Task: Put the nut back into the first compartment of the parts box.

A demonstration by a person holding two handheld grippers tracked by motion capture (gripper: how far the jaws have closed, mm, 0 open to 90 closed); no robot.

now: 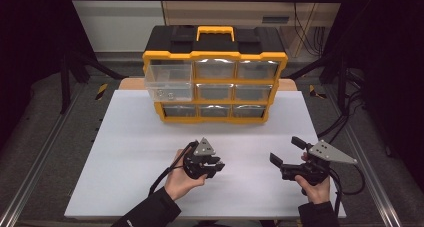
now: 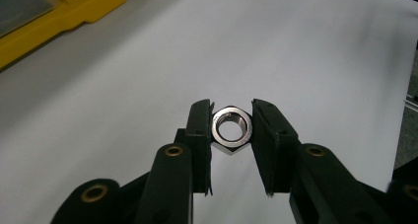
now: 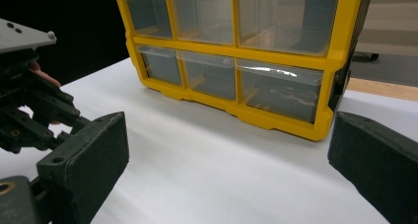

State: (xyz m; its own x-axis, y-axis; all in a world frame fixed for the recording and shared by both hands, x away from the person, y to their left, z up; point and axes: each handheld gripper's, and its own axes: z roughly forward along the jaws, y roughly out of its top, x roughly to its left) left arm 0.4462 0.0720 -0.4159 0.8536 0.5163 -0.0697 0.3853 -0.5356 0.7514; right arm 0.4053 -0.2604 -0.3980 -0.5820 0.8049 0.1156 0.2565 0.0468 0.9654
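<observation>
A silver hex nut (image 2: 232, 127) sits clamped between the two black jaws of my left gripper (image 2: 231, 110), held a little above the white table (image 2: 320, 61). In the high view the left gripper (image 1: 214, 167) is at the table's front centre, held in a hand. My right gripper (image 1: 286, 152) is to its right, jaws wide apart with nothing between them. In the right gripper view that gripper (image 3: 229, 145) faces the yellow drawer cabinet (image 3: 296, 123), with the left gripper (image 3: 29, 115) at the left edge.
The yellow and black drawer cabinet (image 1: 215, 54) stands at the table's back centre, with clear drawers. Its upper-left drawer (image 1: 168, 82) is pulled out and holds small metal parts. Dark frame rails and cables run along both sides of the table (image 1: 125, 137).
</observation>
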